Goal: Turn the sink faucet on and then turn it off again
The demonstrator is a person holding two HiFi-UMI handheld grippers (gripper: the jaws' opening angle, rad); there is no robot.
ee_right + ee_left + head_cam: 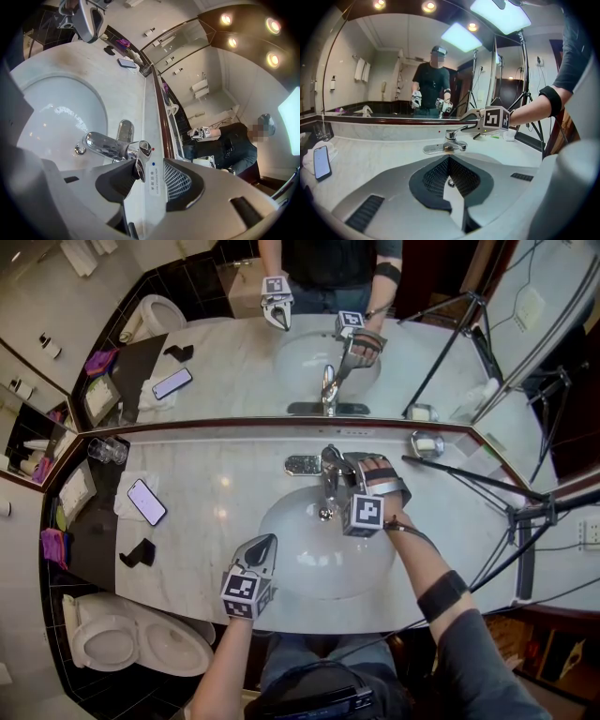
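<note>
Faucet lever (pixel 138 165) inside wide-open right claw (pixel 151 182)

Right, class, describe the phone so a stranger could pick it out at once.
On the pale marble counter, look left of the round white sink basin. A flat, black-edged smartphone lies there on a folded white cloth. Unlike the clear glass tumbler and small black object beside it, it alone rests on cloth.

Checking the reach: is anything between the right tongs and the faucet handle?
Nothing visible does: the faucet handle sits between the right tongs, whose jaws stand apart.
</note>
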